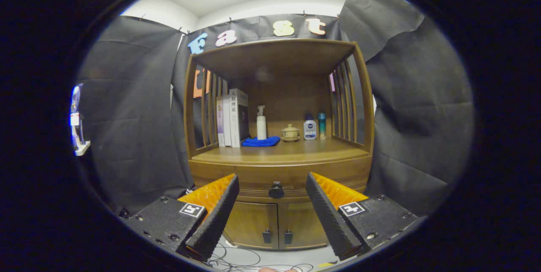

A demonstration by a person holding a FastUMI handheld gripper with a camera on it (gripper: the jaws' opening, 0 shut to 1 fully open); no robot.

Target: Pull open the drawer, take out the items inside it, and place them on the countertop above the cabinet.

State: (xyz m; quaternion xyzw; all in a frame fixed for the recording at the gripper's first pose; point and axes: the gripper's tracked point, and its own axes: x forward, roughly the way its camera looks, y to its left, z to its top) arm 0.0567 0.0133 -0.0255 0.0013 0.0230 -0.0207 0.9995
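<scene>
Black cloth walls on three sides, white ceiling with a light panel above. Wooden cabinet centred ahead, slatted sides, open shelf over a countertop.

On countertop, toward the back, from one side to the other: upright books, pump bottle standing on or just behind a folded blue cloth, small lidded cup on a saucer, white-and-blue bottle, teal bottle just beside it.

Below countertop — drawer fully closed, dark round knob at its middle. Contents hidden. Under drawer, two cabinet doors, closed, small dark handles meeting at the seam.

Gripper — fingers spread wide, holding nothing, touching nothing. Knob seen between the fingertips, well beyond them; cannot tell how far off. Fingers level, aimed straight at drawer front.

Loose cables on pale floor below the fingers, in front of cabinet base.
</scene>
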